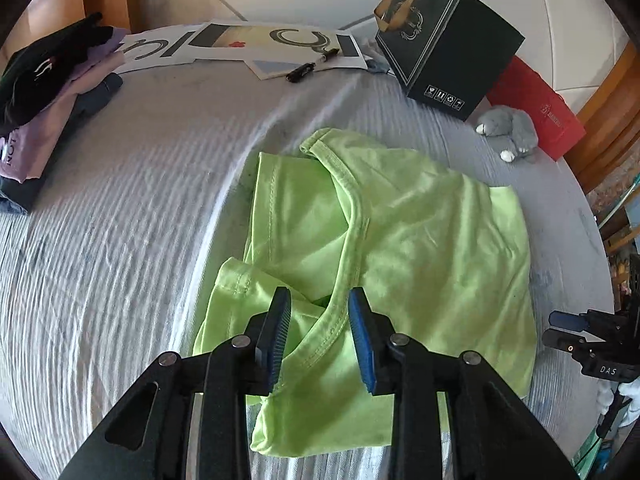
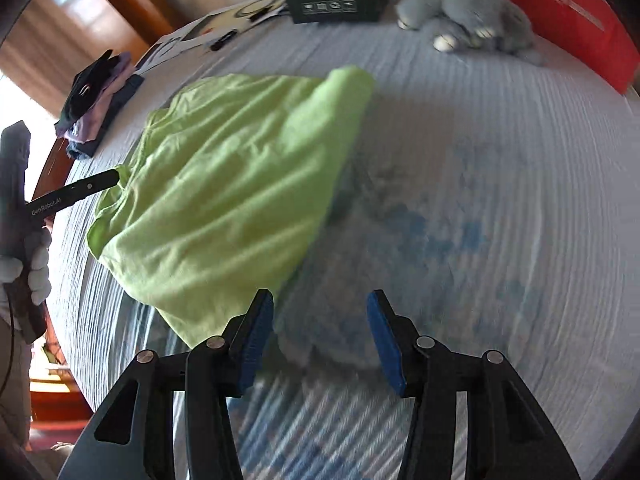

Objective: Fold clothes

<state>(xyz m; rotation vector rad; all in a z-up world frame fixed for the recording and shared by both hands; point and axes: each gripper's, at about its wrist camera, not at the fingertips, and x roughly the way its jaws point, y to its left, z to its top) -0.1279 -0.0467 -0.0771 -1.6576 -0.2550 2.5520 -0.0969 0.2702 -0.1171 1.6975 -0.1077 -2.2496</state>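
Observation:
A lime-green T-shirt [image 1: 420, 240] lies partly folded and crumpled on the pale striped bedsheet [image 1: 120, 240]. Its neckline runs down towards my left gripper [image 1: 319, 292]. That gripper hovers just over the collar with blue pads apart, and nothing is pinched between them. In the right wrist view the same shirt [image 2: 224, 184] lies to the upper left, blurred. My right gripper [image 2: 319, 294] stands open over bare sheet [image 2: 480, 200] beside the shirt's near edge and holds nothing. A gloved hand [image 2: 36, 276] holds the left tool at the left edge.
A stack of folded clothes [image 1: 48, 112] sits at the far left of the bed. Papers with markers [image 1: 248, 44], a black box [image 1: 448, 52], a grey plush toy [image 1: 510, 132] and a red bag [image 1: 540, 112] line the far side. A wooden bed frame [image 1: 612, 112] borders the right.

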